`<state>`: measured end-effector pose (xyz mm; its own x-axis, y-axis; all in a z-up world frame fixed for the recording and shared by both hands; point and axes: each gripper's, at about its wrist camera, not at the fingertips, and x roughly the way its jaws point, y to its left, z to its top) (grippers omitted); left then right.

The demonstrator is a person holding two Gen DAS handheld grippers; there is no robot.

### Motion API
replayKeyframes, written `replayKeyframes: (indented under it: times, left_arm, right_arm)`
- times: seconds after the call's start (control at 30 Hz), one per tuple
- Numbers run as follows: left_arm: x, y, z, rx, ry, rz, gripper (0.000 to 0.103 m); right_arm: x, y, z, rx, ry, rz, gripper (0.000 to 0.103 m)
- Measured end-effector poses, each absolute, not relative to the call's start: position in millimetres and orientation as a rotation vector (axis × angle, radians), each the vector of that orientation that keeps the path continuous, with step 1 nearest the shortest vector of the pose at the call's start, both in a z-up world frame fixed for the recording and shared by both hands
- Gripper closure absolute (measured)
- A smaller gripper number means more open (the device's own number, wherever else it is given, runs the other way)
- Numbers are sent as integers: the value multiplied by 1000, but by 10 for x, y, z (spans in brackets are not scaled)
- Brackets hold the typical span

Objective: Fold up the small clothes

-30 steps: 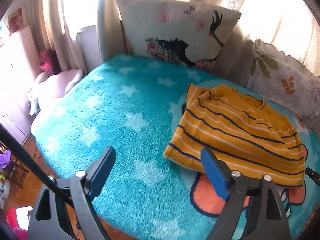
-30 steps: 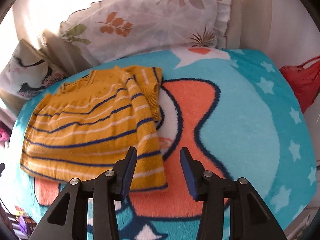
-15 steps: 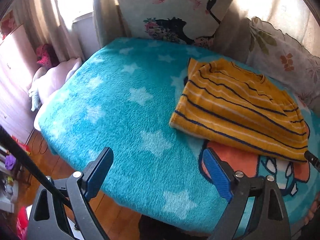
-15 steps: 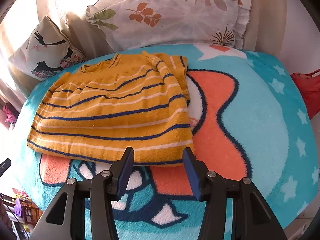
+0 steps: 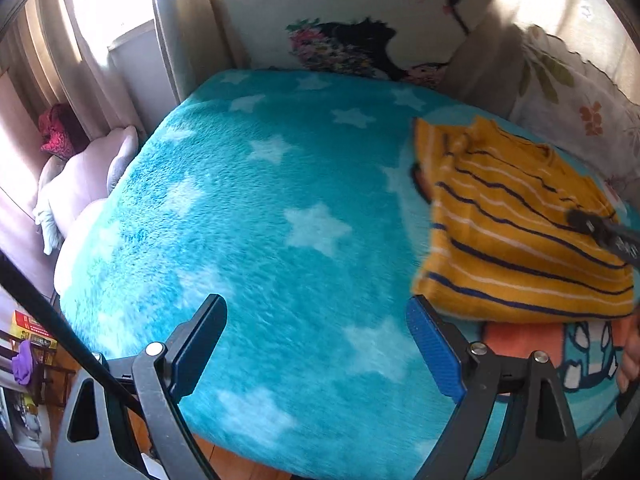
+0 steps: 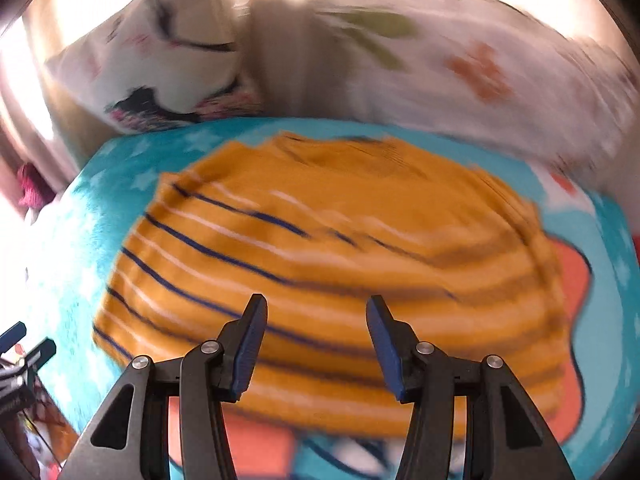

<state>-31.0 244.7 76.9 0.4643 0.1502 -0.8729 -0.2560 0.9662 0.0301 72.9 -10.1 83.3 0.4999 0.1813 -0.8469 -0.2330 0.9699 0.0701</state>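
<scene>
Right gripper (image 6: 316, 344), fingers slightly wider than before and empty, has swung over the striped sweater (image 6: 332, 264); left gripper (image 5: 316, 344) wide, empty beside it: next fold pending.

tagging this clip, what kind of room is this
Likely a bedroom or living room at home: a bed or couch under a star blanket, pillows against the back, curtains by a bright window, and a striped sweater laid out.
</scene>
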Motion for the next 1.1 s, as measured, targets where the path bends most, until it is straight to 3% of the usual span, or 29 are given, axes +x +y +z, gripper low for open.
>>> replayKeyframes:
  times: [0.47, 0.73, 1.1]
  left_arm:
    - [-176, 3095, 545, -146, 1132, 239, 13]
    - [-161, 3254, 464, -159, 1156, 236, 13]
    - [-108, 3216, 381, -160, 1177, 189, 13]
  right_arm:
    - [1600, 1055, 393, -235, 1093, 233, 44]
    - [1822, 1025, 305, -171, 1130, 196, 27]
    - [1467, 928, 717, -141, 1091, 228, 26]
